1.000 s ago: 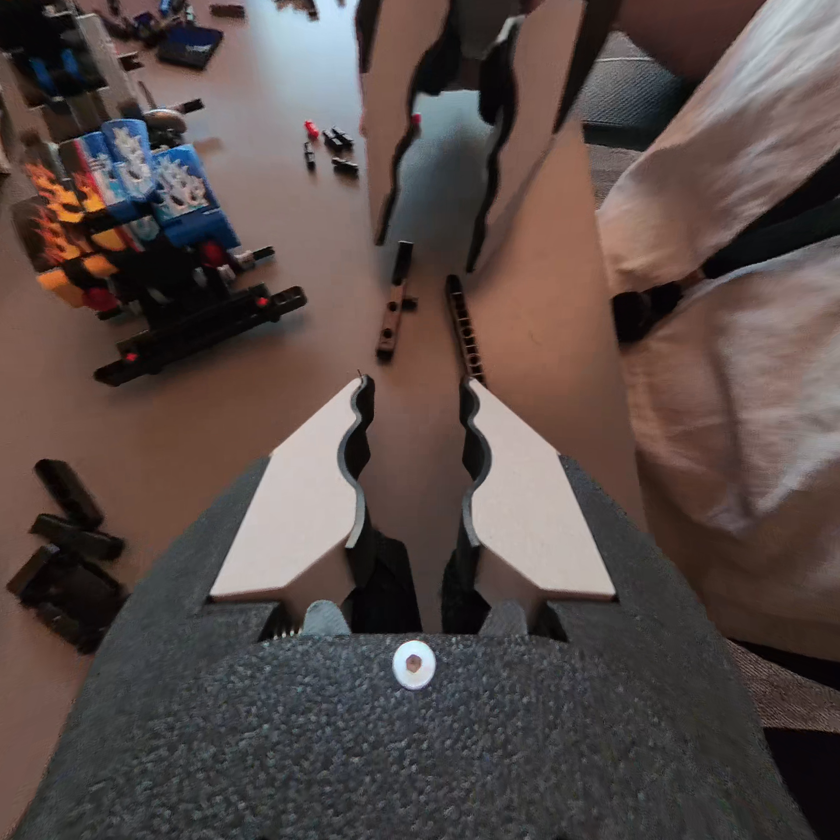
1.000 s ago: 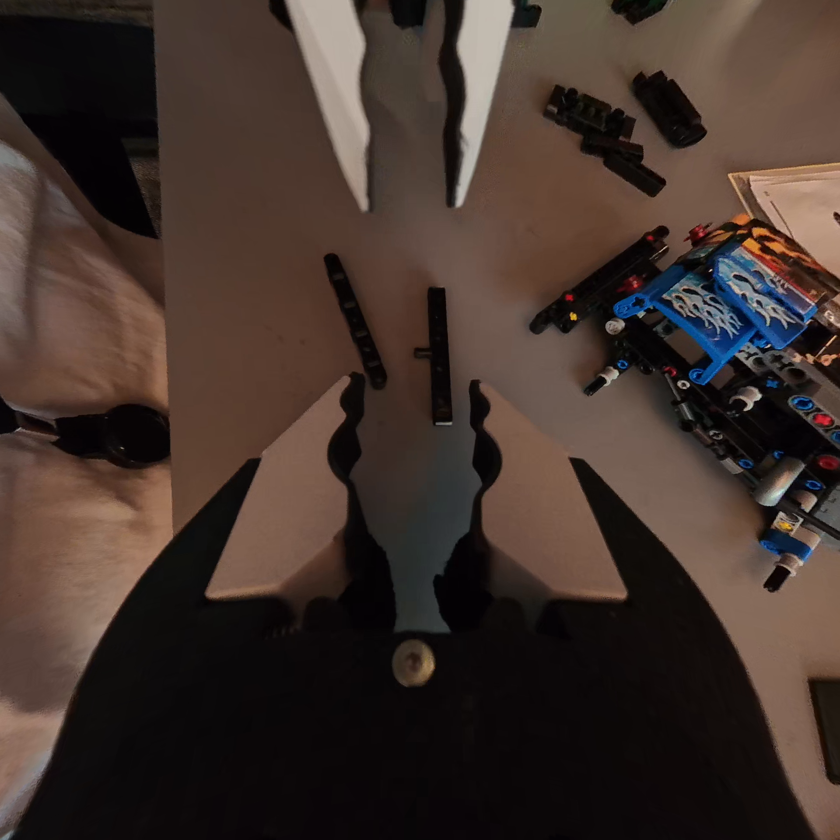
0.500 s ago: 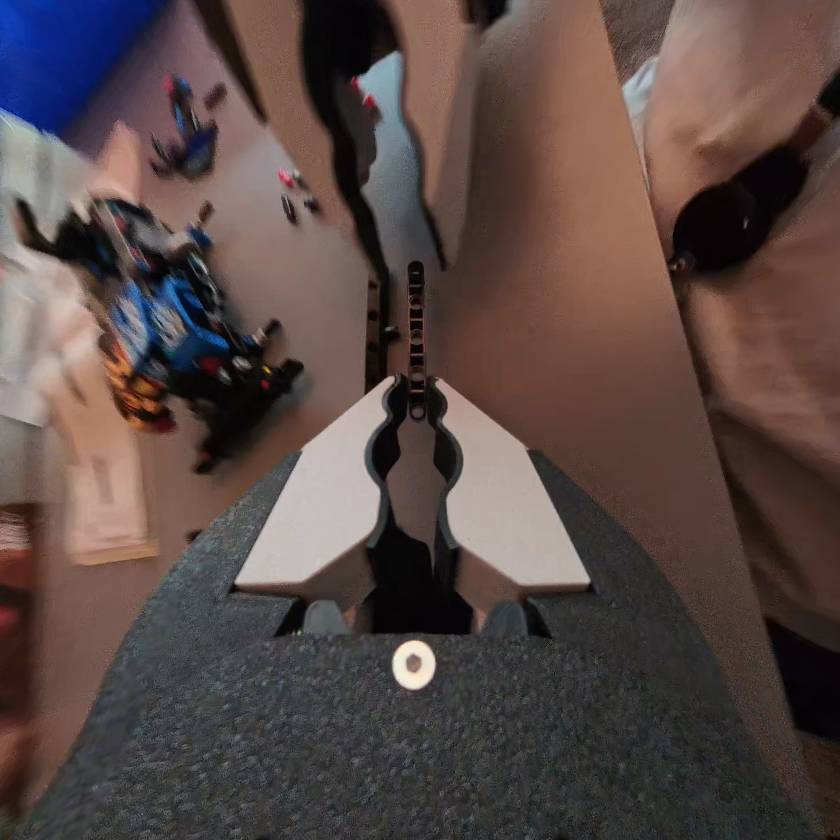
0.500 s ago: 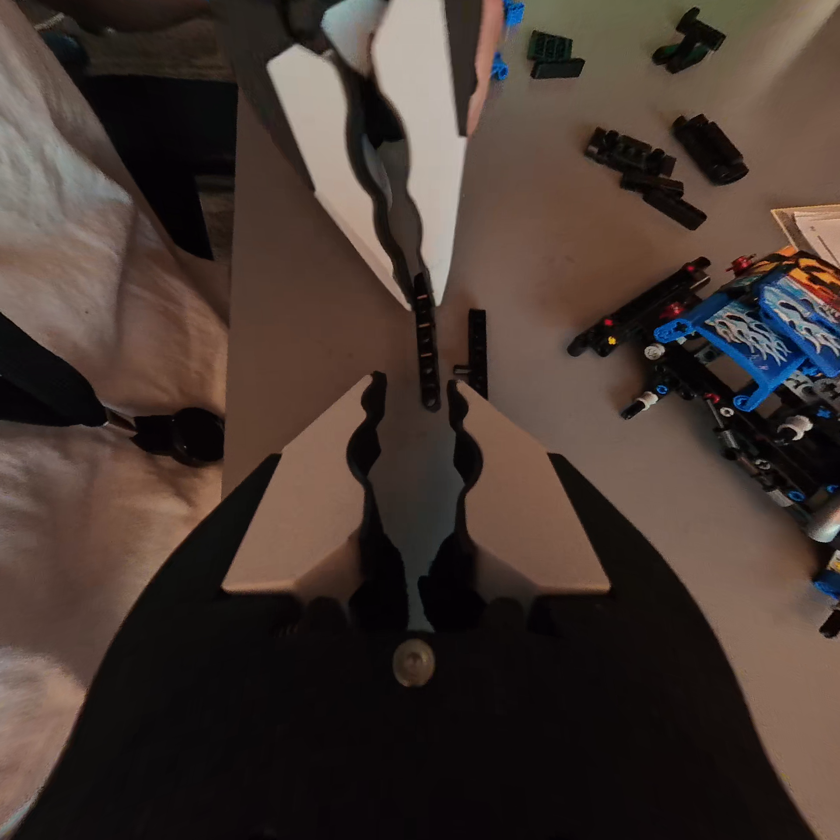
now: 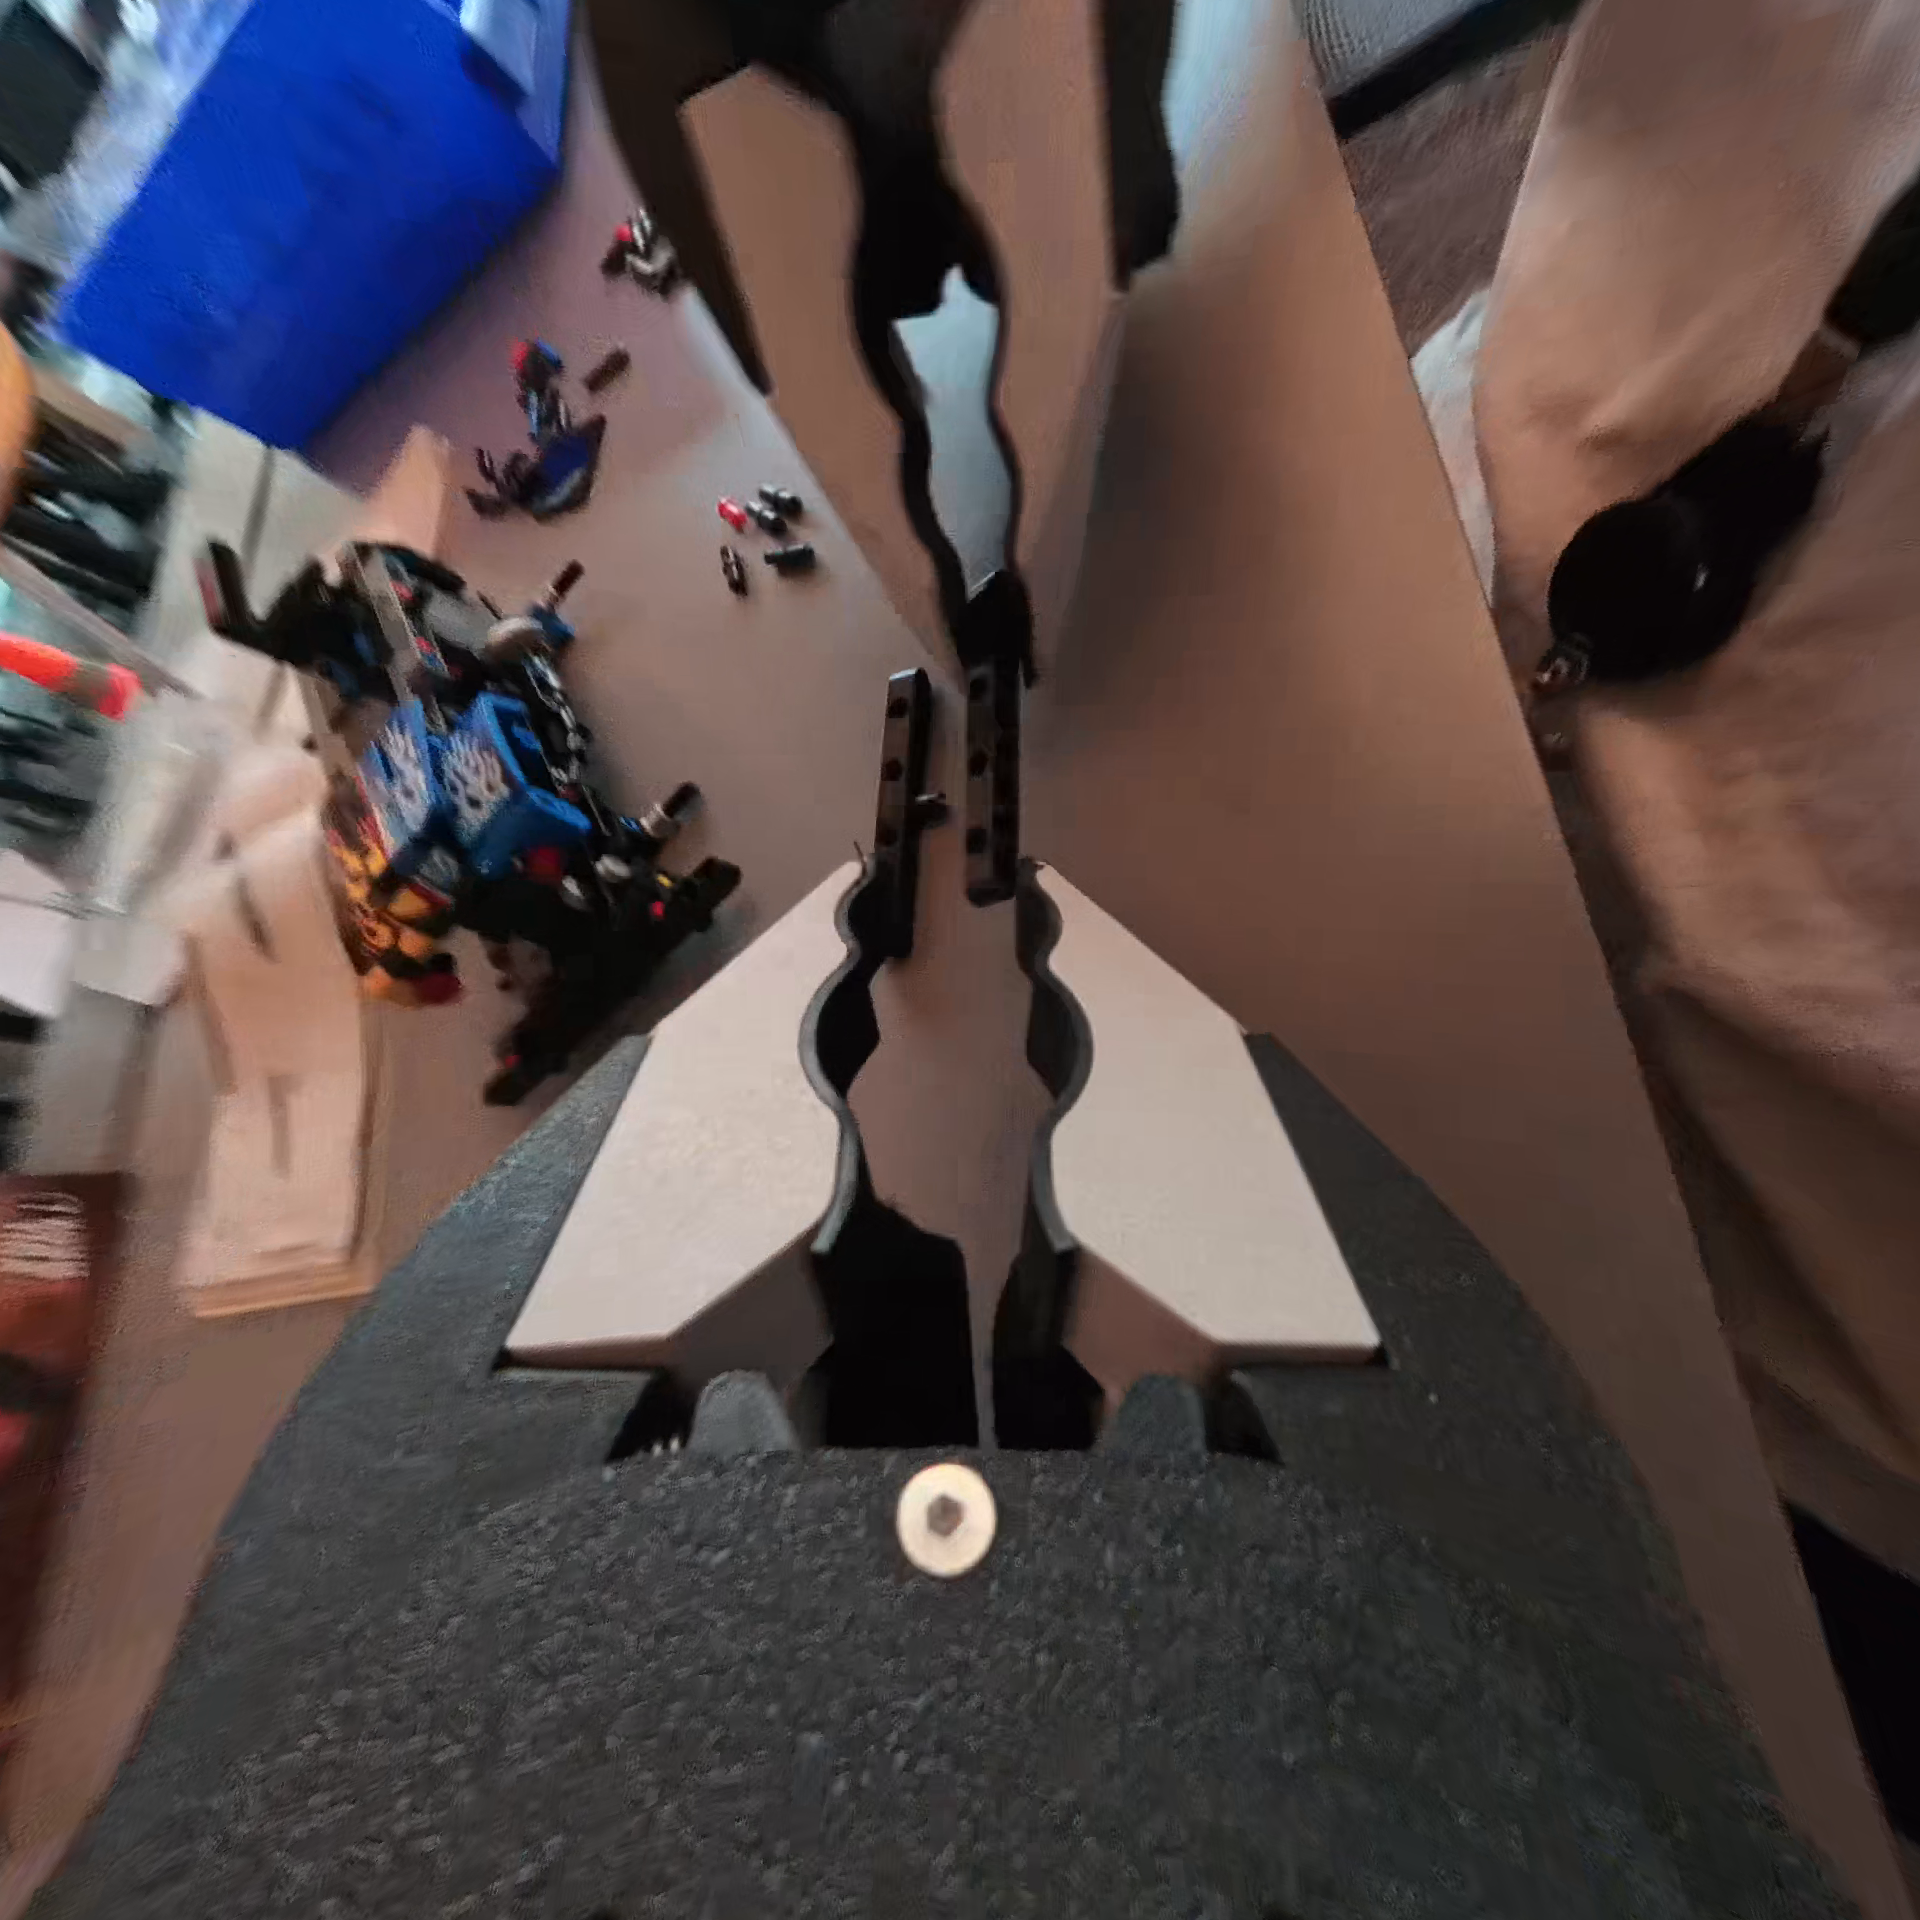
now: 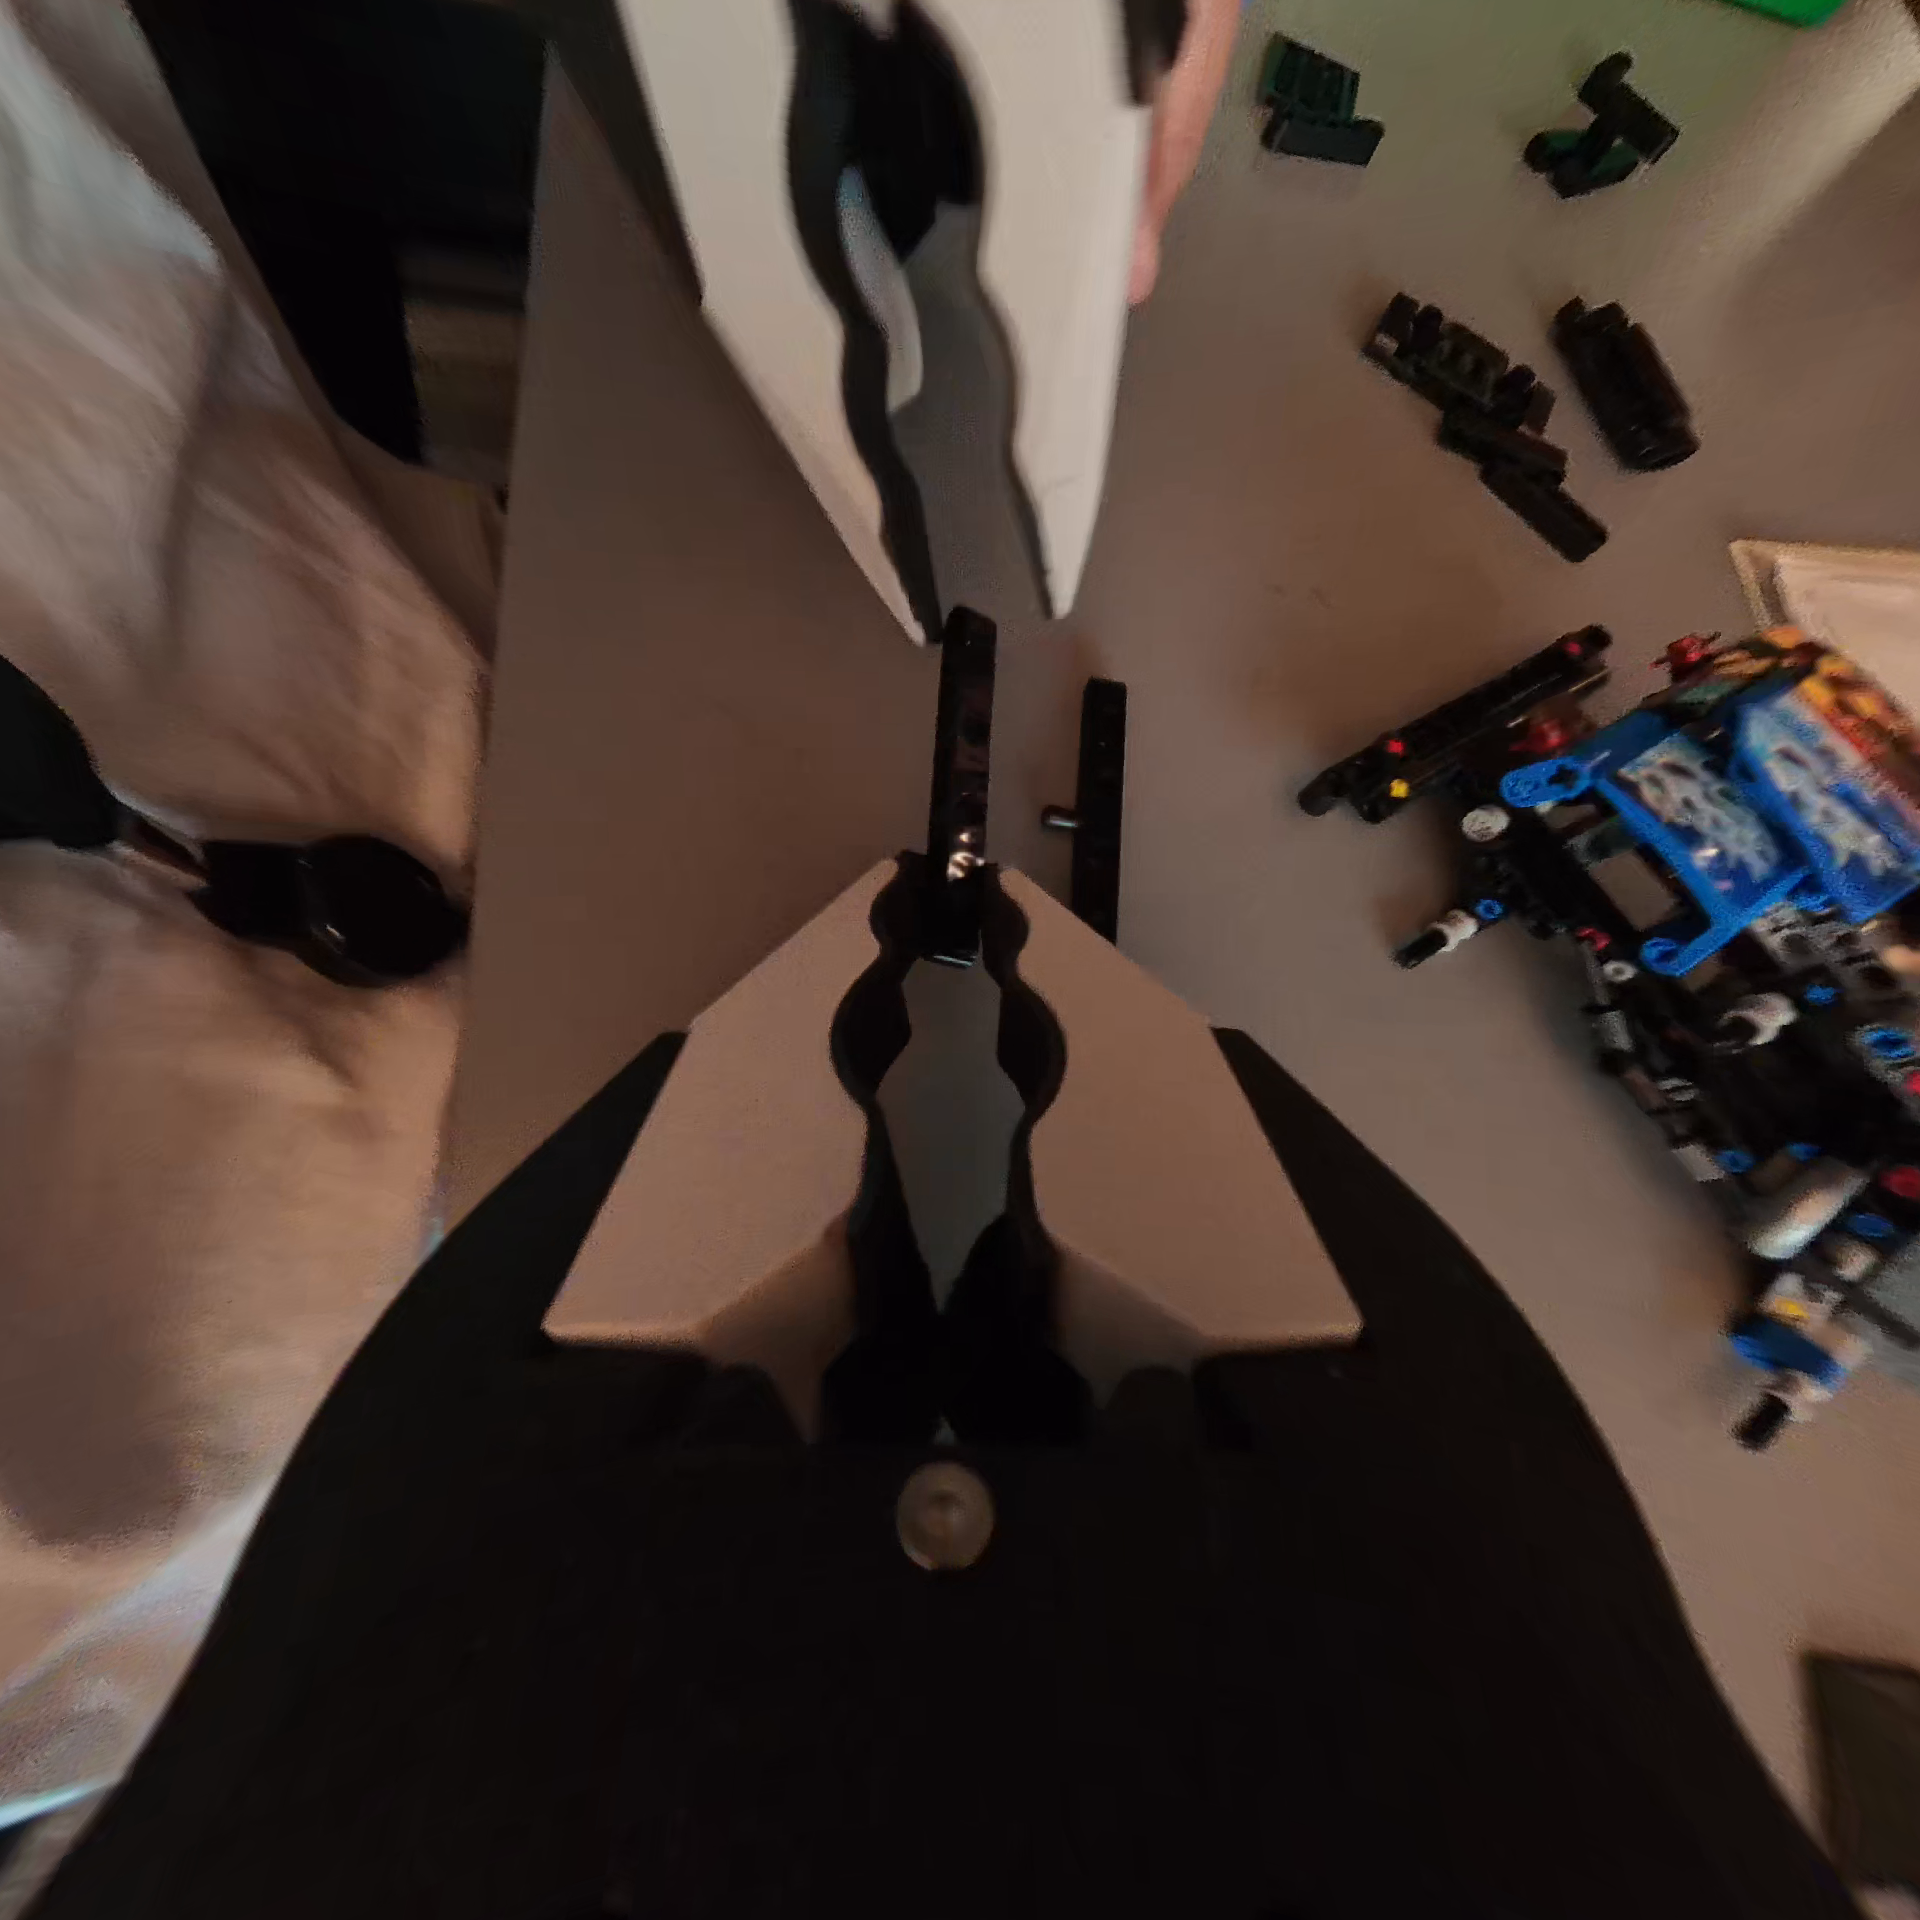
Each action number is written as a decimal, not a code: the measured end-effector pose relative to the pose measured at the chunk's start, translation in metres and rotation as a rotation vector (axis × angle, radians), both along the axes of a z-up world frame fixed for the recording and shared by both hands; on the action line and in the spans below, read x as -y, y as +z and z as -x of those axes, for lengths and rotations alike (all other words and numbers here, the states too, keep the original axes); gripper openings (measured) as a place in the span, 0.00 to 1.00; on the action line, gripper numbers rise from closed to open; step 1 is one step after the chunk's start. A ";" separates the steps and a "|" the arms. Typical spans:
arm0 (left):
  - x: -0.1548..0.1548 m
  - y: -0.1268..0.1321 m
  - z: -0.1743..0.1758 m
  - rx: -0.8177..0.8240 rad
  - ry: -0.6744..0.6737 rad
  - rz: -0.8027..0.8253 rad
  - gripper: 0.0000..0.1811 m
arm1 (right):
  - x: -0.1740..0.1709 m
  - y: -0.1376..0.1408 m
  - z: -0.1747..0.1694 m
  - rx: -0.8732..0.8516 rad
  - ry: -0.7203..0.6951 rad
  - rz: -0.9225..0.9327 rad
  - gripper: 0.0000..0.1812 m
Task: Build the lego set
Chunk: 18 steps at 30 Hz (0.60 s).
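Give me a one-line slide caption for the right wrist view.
Right gripper clamps one black beam as the open left gripper meets its far end.

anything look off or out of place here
Nothing looks damaged or spilled. The right gripper is shut on one end of a black holed beam; the left gripper is open. A second black beam with a side pin lies flat beside it. The model car and loose parts are scattered, as in any build.

Table (image 6: 1247, 582), seemingly brick-strewn (image 6: 1475, 416)
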<state>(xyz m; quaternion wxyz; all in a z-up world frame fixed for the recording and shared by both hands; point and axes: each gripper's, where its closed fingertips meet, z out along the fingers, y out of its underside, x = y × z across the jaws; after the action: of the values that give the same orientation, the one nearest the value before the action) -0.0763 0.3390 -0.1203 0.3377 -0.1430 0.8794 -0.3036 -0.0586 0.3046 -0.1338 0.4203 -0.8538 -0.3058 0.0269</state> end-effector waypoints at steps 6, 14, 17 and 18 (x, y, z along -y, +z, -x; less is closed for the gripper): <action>-0.001 -0.011 -0.002 -0.203 0.013 0.190 0.10 | -0.002 -0.004 -0.001 0.128 0.000 -0.025 0.05; 0.000 -0.019 -0.005 -0.233 0.004 0.167 0.02 | -0.002 -0.009 -0.003 0.077 -0.027 -0.004 0.06; -0.001 -0.018 -0.004 -0.248 0.010 0.183 0.01 | -0.002 -0.004 -0.001 0.005 -0.034 -0.009 0.12; -0.002 -0.018 -0.004 -0.243 0.016 0.177 0.01 | -0.002 0.000 0.000 -0.018 -0.034 -0.020 0.13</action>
<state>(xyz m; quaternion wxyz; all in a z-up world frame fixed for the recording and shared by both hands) -0.0719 0.3414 -0.1383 0.2173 -0.2149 0.8824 -0.3578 -0.0588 0.3070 -0.1341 0.4319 -0.8544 -0.2878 0.0242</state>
